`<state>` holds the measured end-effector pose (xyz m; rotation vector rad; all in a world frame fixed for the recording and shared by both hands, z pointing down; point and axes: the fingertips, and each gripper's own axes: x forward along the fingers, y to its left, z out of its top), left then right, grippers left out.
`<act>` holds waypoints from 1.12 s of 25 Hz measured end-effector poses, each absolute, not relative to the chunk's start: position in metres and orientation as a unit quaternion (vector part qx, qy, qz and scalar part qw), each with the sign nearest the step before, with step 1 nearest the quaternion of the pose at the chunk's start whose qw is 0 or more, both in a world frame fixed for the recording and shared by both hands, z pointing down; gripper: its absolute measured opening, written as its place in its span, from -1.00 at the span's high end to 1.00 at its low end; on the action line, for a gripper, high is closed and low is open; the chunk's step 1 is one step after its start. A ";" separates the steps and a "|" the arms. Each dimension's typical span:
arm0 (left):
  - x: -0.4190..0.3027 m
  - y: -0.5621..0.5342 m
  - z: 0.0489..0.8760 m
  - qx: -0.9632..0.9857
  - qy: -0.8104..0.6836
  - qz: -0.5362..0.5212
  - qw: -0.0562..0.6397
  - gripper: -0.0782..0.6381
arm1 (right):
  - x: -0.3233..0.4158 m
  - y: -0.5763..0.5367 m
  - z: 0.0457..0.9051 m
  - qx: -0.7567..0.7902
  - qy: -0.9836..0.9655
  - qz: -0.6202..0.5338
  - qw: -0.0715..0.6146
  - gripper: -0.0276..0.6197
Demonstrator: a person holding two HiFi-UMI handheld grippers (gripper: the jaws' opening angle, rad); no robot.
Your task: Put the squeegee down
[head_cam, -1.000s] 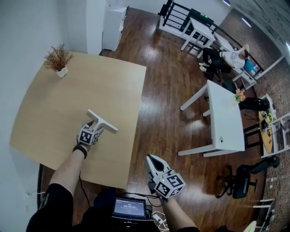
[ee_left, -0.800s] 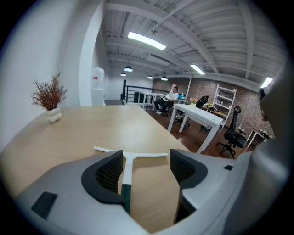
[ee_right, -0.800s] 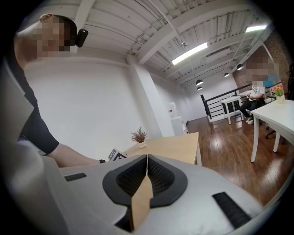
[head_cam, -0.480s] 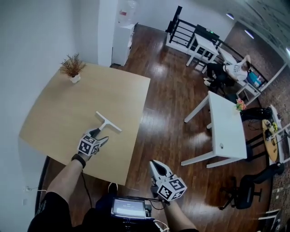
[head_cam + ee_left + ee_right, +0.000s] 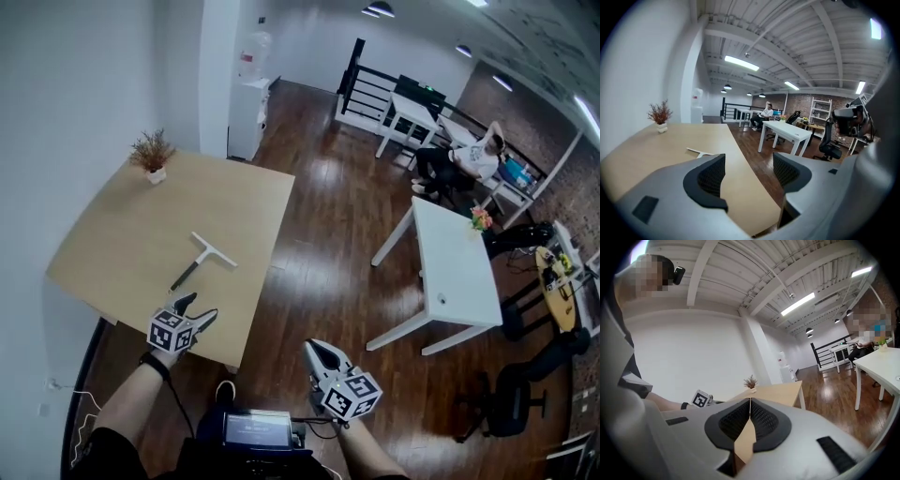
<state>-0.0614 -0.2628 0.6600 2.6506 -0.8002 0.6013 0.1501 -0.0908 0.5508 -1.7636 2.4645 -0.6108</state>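
Note:
A white squeegee [image 5: 203, 254] lies flat on the light wooden table [image 5: 122, 234], its T-shaped blade toward the far side and its dark handle toward me. It also shows small in the left gripper view as the squeegee [image 5: 699, 151]. My left gripper [image 5: 193, 307] hovers over the table's near edge, back from the handle, open with nothing between its pads [image 5: 712, 174]. My right gripper [image 5: 314, 352] hangs over the floor to the right of the table, its jaws pressed together and empty.
A small potted plant [image 5: 152, 153] stands at the table's far left corner. A white table [image 5: 450, 267] stands to the right across dark wood floor [image 5: 328, 234]. A person sits at far desks [image 5: 469, 155]. An office chair [image 5: 520, 398] is at lower right.
My left gripper has let go of the squeegee and drawn back toward me, leaving it lying on the table. The right gripper has shifted a little.

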 end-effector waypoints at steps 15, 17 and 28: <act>-0.097 -0.201 0.636 0.924 -0.306 0.158 0.164 -0.13 | 0.136 -0.116 0.565 -0.548 0.814 -0.190 0.014 0.85; -0.097 -0.196 0.637 0.925 -0.306 0.161 0.159 -0.13 | 0.134 -0.118 0.566 -0.548 0.815 -0.185 0.013 0.85; -0.089 -0.173 0.640 0.927 -0.298 0.175 0.144 -0.12 | 0.141 -0.126 0.555 -0.549 0.818 -0.171 0.009 0.85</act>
